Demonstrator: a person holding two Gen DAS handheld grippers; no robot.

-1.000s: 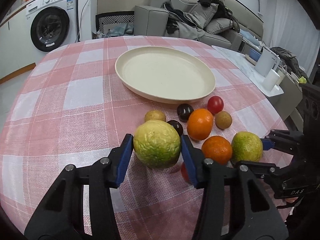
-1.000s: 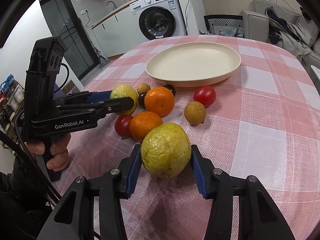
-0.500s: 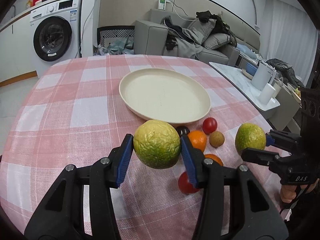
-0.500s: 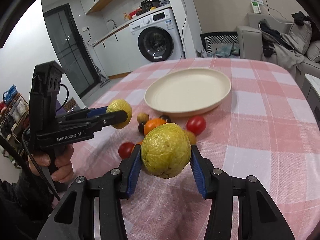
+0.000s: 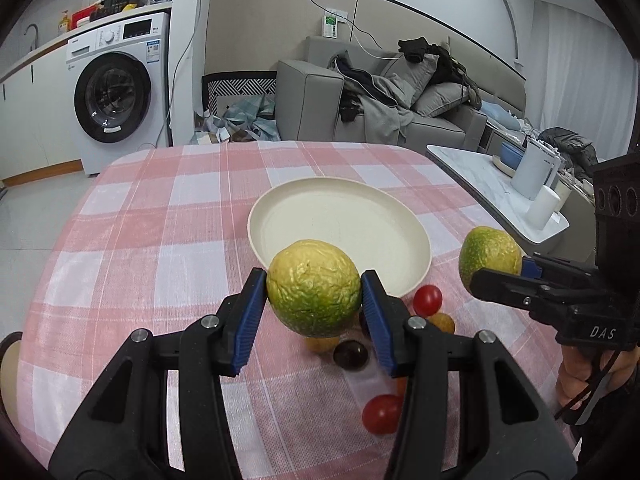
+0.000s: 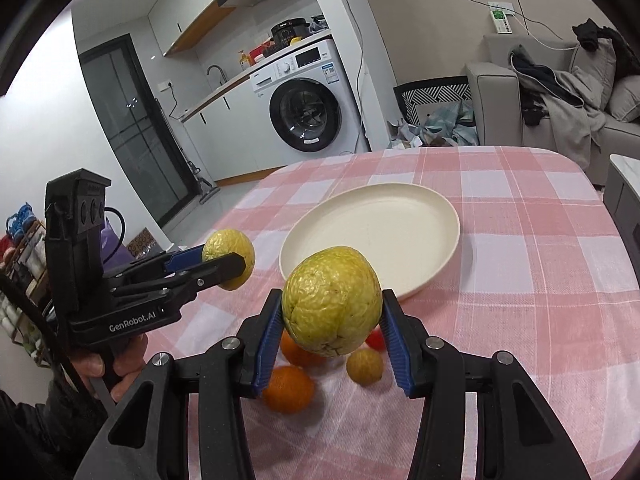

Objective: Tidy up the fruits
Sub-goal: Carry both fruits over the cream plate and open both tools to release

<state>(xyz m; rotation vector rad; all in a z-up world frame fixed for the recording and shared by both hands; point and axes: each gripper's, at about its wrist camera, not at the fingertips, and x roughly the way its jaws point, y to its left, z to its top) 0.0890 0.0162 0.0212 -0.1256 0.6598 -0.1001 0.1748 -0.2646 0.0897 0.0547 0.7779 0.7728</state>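
**Both grippers up, each clamped on a fruit**

Left gripper [image 5: 314, 300]: lower centre of left wrist view, black arms w/ blue pads [image 5: 250, 316] pressed on both sides of a wrinkled green-yellow fruit [image 5: 314, 294], held clear of the table. In right wrist view it sits mid-left [image 6: 224, 262], pointing right, w/ a hand [image 6: 116, 368] wrapped round the grip at lower left, dark sleeve below.

Right gripper [image 6: 332, 312]: lower centre of its own view, pads tight on a yellow-green fruit [image 6: 332, 300], also off the table. In left wrist view it's at right edge [image 5: 494, 268], pointing left; part of the hand [image 5: 576, 376] shows under it at lower right.
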